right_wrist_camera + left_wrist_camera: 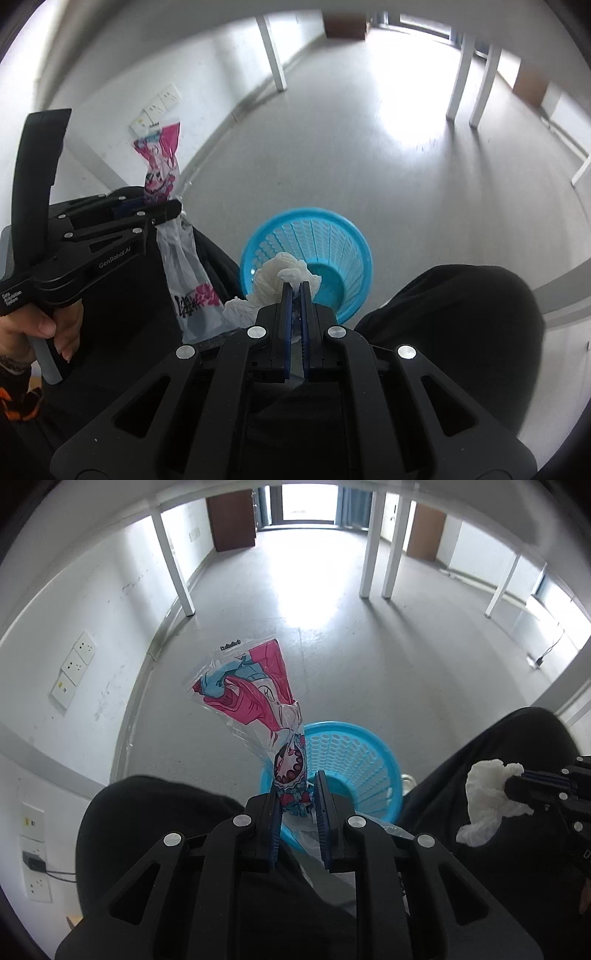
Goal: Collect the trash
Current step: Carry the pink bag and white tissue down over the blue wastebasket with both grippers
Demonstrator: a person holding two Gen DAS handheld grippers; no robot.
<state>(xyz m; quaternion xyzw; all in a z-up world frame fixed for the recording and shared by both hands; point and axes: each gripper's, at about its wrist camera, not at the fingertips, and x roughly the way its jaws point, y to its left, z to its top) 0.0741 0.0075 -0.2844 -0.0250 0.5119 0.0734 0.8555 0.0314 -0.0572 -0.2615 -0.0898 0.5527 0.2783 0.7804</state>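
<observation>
Grey, scuffed floor (369, 672) underfoot, bright with glare toward the far end.

Nearest the left wrist lens: left gripper (297, 805), pointing steeply down, clamped on the lower part of a crinkled plastic wrapper (255, 694) printed in pink, blue and white. Upper end of the wrapper fanned out above the blue pads; in the right wrist view, a clear tail with pink and black print hanging below the same jaws. Seen from the right wrist view, left gripper (147, 206) in profile at the left edge, a hand (40, 328) wrapped round its handle, thumb and fingers visible.

Nearest the right wrist lens: right gripper (294, 291), also angled steeply down, closed tight on a crumpled white tissue (277, 284), bunched out ahead of and to the left of the fingertips. From the left wrist view, right gripper (517, 786) at the right edge with the same tissue (487, 794) bulging from its tips.

Just beyond both sets of fingers: round blue wastebasket (306, 251) with perforated walls, standing on the floor between two black-clothed knees (155, 812). Wrapper and tissue both above the basket's mouth, neither inside. Whether either touches the rim, hard to tell.

Farther out: white table legs (369, 546) on the floor, wall sockets (74, 664) on the white wall to the left, brown cabinets (231, 520) and a bright window (308, 502) at the far end.
</observation>
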